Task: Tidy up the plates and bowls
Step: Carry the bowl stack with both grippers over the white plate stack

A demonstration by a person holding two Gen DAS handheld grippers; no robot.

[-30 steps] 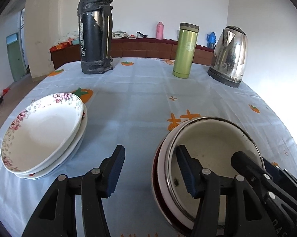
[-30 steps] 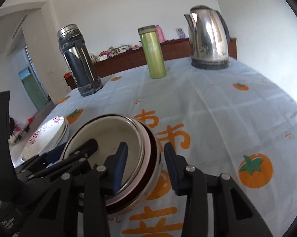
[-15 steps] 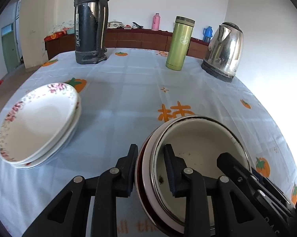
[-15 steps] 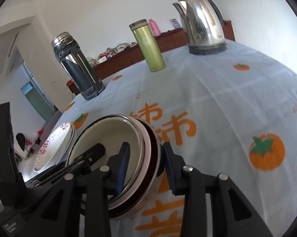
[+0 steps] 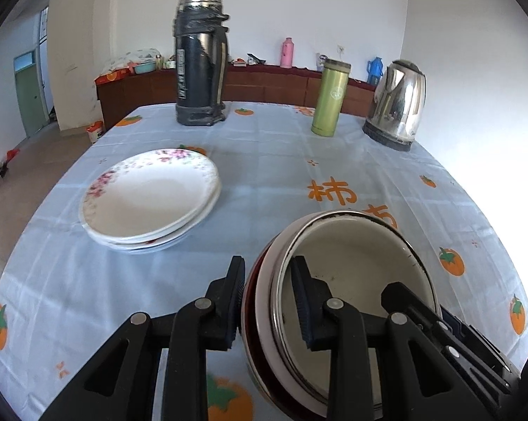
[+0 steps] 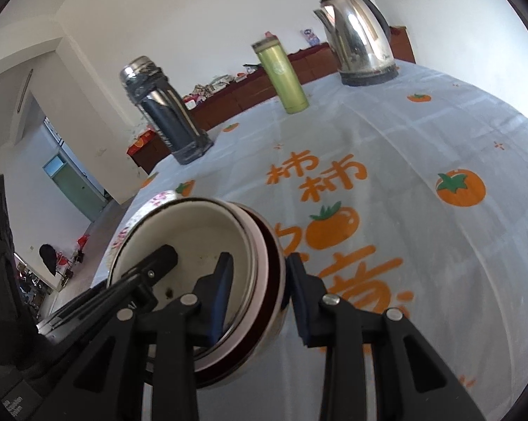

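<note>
From the left wrist: left claw (image 5: 269, 293) pinched on the near-left rim of the bowl stack (image 5: 351, 270), one pad outside, one inside the top bowl. The right claw's fingers show inside the bowl at lower right. The stack looks raised off the counter (image 5: 264, 175), though I cannot confirm the gap. Count: nested bowls, at least three rims visible (pale top, pink, dark red); exact number hidden. Plates (image 5: 148, 196) lie well apart to the left, at least two stacked, perhaps three. Also one dark thermos (image 5: 200, 59), one green flask (image 5: 330, 96), one steel kettle (image 5: 397, 103), all standing at the far edge.

From the right wrist: right claw (image 6: 260, 298) clamped on the opposite rim of the same stack, one pad inside, one outside. Plates peek out behind the bowls.

Risks, as I judge them: each grip spans several loose rims, so an inner bowl could slide or rattle free if the stack tilts. Uneven lift between the two hands would twist it. Swinging wide toward the plates could clip their edge.
</note>
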